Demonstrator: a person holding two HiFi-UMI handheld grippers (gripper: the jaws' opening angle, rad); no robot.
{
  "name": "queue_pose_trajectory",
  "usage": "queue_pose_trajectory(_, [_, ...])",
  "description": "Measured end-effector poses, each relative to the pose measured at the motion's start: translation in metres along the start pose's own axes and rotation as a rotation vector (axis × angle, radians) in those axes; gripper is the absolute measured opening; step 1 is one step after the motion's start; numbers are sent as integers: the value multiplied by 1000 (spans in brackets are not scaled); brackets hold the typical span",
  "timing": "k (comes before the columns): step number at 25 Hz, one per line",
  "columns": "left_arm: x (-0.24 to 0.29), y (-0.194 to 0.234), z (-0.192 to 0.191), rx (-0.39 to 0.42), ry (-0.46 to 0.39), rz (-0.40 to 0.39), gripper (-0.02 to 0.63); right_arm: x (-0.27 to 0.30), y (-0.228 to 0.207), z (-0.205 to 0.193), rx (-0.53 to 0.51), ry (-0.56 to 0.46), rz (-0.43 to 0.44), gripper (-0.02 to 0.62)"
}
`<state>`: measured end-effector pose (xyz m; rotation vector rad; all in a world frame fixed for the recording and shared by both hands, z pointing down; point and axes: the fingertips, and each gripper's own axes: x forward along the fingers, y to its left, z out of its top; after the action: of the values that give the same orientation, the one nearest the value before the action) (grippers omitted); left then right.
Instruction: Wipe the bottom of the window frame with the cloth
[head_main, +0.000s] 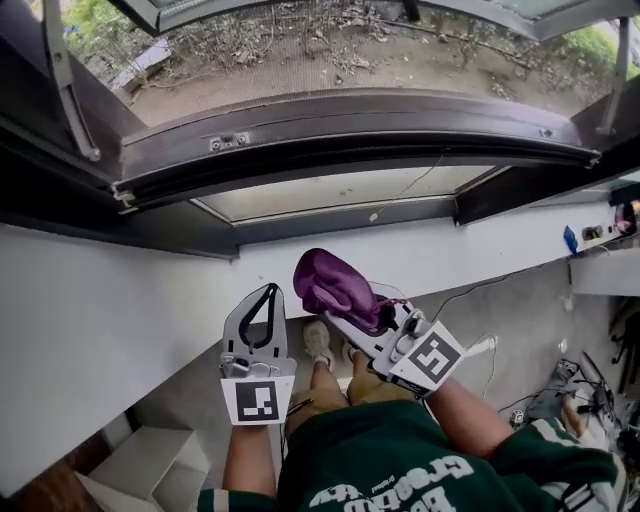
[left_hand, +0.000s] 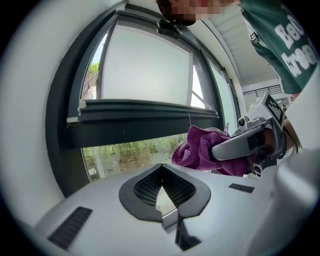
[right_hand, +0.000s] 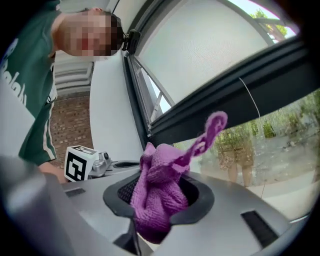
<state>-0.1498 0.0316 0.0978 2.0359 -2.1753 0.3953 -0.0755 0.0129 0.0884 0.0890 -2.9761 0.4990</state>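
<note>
The dark window frame (head_main: 350, 135) curves across the top of the head view, and its bottom rail lies well above both grippers. My right gripper (head_main: 332, 298) is shut on a bunched purple cloth (head_main: 335, 283), held in front of the white wall below the sill. In the right gripper view the cloth (right_hand: 160, 192) fills the jaws, and a loose corner sticks up. My left gripper (head_main: 269, 291) hangs just left of it, shut and holding nothing. In the left gripper view its pads (left_hand: 150, 187) meet at the tips, with the cloth (left_hand: 197, 150) to the right.
A white wall (head_main: 100, 320) runs under the sill. Metal stay arms (head_main: 65, 80) stand at the frame's left and right ends, and the sash is swung outward. Cables (head_main: 480, 350) and clutter lie on the floor at right. A white step (head_main: 150, 465) sits at lower left.
</note>
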Motion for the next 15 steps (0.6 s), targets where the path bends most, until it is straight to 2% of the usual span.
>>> queue_pose_trajectory(2, [2,4,-24,41,37,18,6,11,-8,-25,6,35,15,130])
queue_pose_trajectory(5, [13,10,-73,54,110,46,6,32,-22,-68,8,87,37,130])
queue_pose_trajectory(7, [16,12,-111,66,173,59,6,45,-31,-103,83,112,46,130])
queue_pose_trajectory(9, [14,16,-145,45,222,85,6,60,-38,-136,158,127,64,130])
queue_pose_trajectory(12, [10,28,-171,24,245,119,6,79,-41,-176,167,178,87,130])
queue_pose_trajectory(15, [6,41,-189,4,254,127,6,92,-38,-192,128,200,91,130])
